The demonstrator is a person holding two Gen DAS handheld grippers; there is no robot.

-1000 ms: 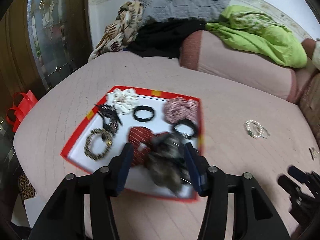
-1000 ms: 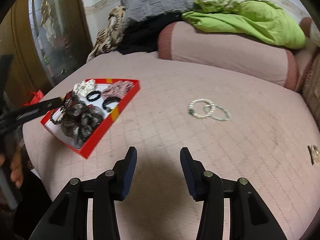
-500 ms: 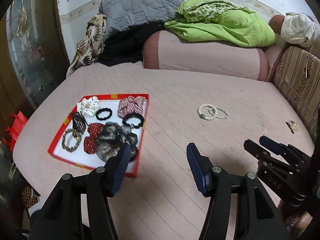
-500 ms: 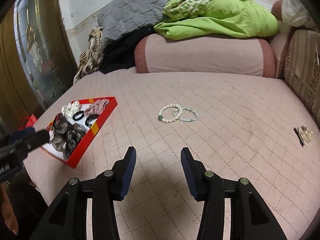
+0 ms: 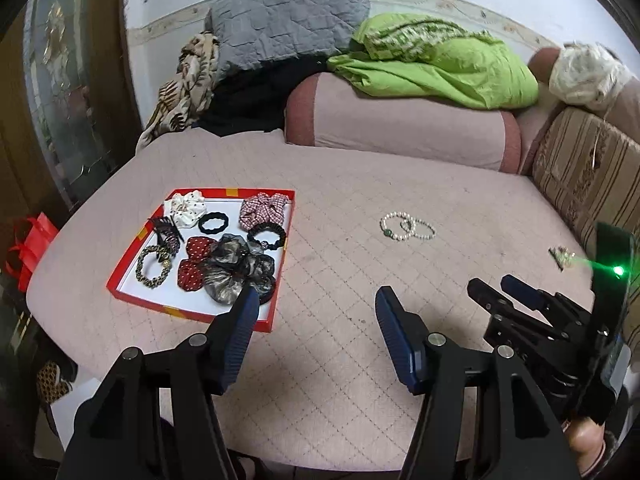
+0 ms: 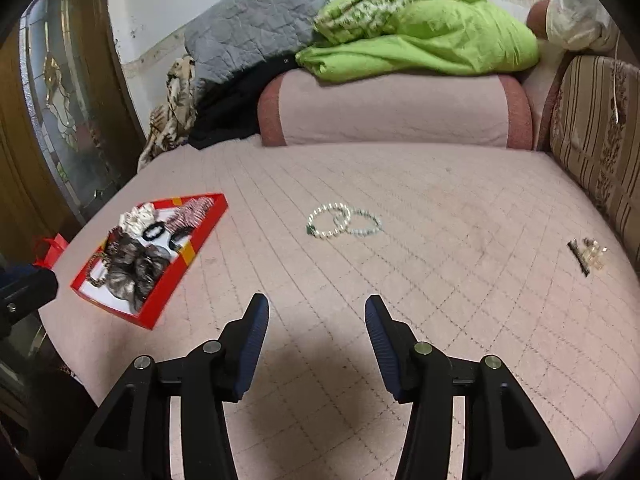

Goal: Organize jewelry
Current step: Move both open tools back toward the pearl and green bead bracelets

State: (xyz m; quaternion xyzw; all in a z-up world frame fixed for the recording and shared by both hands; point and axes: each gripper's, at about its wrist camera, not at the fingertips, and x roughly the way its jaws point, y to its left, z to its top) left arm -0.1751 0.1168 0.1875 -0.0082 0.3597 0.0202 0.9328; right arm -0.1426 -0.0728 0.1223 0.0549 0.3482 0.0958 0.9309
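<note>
Left claw [image 5: 314, 306] above the pink quilted bed [image 5: 340, 184], jaws about half open and just widened, nothing between them; its left finger [image 5: 240, 320] overlaps the near corner of the red tray [image 5: 128, 258] in view. The tray holds scrunchies [image 5: 230, 266] and hair ties. Right claw [image 6: 316, 316], likewise about half open, just widened and empty, hangs over bare quilt. Two linked bead bracelets [image 6: 344, 222] lie mid-bed, well apart from both claws; a small clip [image 6: 586, 254] lies near the right edge.
</note>
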